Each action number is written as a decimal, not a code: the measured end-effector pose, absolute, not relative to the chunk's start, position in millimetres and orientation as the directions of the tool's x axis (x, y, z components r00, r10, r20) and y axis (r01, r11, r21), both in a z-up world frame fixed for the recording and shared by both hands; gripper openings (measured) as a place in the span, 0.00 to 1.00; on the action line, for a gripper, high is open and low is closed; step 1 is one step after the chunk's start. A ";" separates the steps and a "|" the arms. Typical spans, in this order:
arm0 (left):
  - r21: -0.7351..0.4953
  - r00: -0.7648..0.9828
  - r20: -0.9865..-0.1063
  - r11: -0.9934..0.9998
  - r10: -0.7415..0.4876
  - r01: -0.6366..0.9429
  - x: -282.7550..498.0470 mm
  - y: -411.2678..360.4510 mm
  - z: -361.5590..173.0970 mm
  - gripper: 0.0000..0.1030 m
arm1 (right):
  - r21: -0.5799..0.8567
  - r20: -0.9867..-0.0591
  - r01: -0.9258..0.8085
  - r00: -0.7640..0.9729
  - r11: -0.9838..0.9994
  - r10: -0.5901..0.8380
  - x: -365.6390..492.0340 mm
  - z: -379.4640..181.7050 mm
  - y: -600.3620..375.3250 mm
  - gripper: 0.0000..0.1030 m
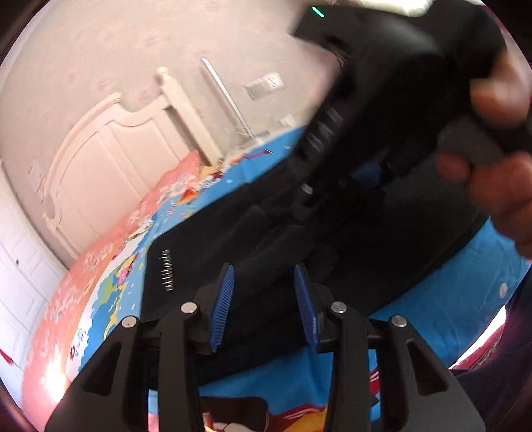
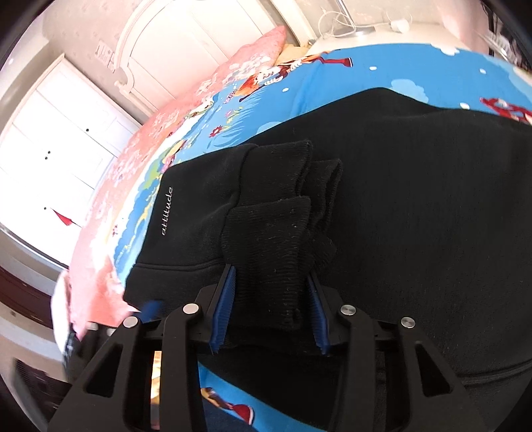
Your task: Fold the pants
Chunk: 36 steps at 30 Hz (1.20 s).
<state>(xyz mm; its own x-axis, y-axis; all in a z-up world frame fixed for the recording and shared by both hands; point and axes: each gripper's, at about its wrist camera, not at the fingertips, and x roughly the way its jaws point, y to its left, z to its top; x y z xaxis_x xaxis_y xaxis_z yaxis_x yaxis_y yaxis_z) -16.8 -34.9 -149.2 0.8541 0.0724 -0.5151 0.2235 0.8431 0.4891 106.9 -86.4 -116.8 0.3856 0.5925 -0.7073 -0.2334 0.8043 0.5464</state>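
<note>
Black pants (image 2: 415,199) lie folded on a bed with a blue cartoon sheet (image 2: 332,86); a small silver logo (image 2: 166,211) marks one panel. Their ribbed leg cuffs (image 2: 269,239) lie on top, between the blue pads of my right gripper (image 2: 271,315), which stands open around them. In the left wrist view the pants (image 1: 266,252) lie ahead of my left gripper (image 1: 264,309), which is open and empty just above the cloth. The right gripper's black body (image 1: 382,99) and the hand holding it fill the upper right of that view, blurred.
A pink floral pillow (image 2: 212,86) lies at the head of the bed against a white headboard (image 1: 109,149). White wardrobe doors (image 2: 63,133) stand to the left. A white bedside surface with cables (image 2: 349,26) is at the far side.
</note>
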 end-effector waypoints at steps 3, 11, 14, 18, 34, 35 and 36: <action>0.547 0.866 -0.485 0.815 0.122 0.192 -11.1 -44.8 -159.4 0.30 | 0.544 -0.706 -0.205 0.411 0.813 0.576 108.7 -110.0 -97.7 0.45; 0.552 0.890 -0.442 0.817 0.114 0.170 -20.1 -45.2 -146.0 0.06 | 0.563 -0.678 -0.196 0.445 0.803 0.584 114.5 -99.7 -112.3 0.59; 0.557 0.890 -0.443 0.810 0.105 0.182 -22.6 -47.0 -148.9 0.06 | 0.548 -0.693 -0.199 0.436 0.813 0.574 125.2 -98.5 -107.4 0.59; 0.595 0.873 -0.471 0.777 0.129 0.206 -18.4 -53.5 -167.7 0.07 | 0.492 -0.709 -0.233 0.451 0.839 0.541 136.4 -81.9 -89.1 0.59; 0.236 0.897 -0.441 0.968 0.024 0.090 -48.4 16.5 -117.9 0.17 | -0.030 -0.816 -0.418 0.534 0.908 0.219 158.1 -118.4 -0.2 0.61; 0.209 0.903 -0.427 0.977 0.050 0.044 -49.7 29.7 -113.8 0.17 | -0.038 -0.812 -0.411 0.544 0.911 0.212 156.7 -119.9 1.2 0.62; 0.175 0.900 -0.431 0.984 0.070 0.007 -45.9 44.0 -112.6 0.17 | -0.044 -0.810 -0.407 0.550 0.912 0.207 155.0 -120.0 1.9 0.62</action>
